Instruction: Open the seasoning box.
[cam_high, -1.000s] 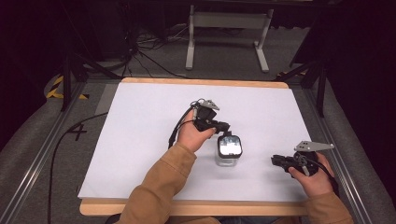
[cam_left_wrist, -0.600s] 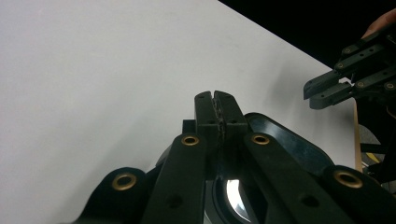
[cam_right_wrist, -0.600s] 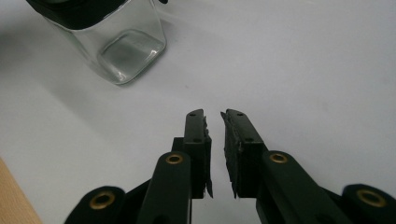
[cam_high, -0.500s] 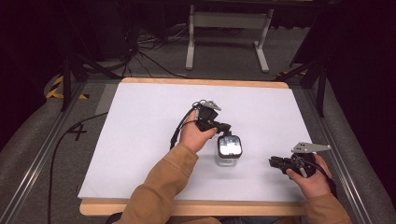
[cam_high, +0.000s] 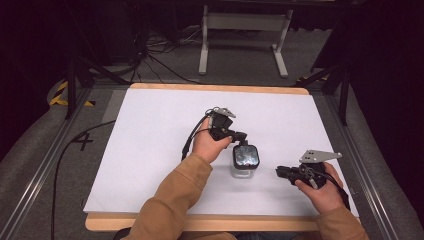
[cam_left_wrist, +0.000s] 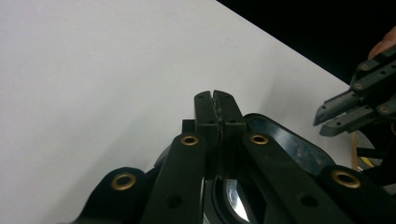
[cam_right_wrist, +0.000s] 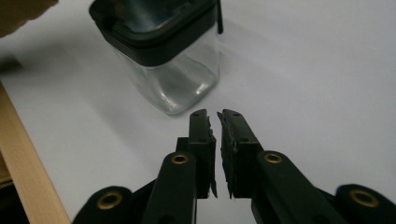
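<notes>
Since a second ago, the right gripper (cam_high: 281, 172) has edged slightly toward the jar (cam_high: 244, 161), jaws nearly closed, empty. At the jar's ten o'clock, the left gripper (cam_high: 242, 136) pinches closed over the black lid (cam_right_wrist: 154, 23), mid-table (cam_high: 150, 130).

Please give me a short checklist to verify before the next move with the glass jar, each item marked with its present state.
1. The square clear glass jar with black lid stands upright on the white table sheet: ok.
2. Lid sits on the jar: ok; whether sealed: cannot tell.
3. Left gripper is at the lid's edge, jaws together: ok; whether it pinches anything: cannot tell.
4. Right gripper points at the jar, apart from it, jaws nearly closed: not ok for grasping the body.
5. Sheet around the jar is free of other things: ok.
</notes>
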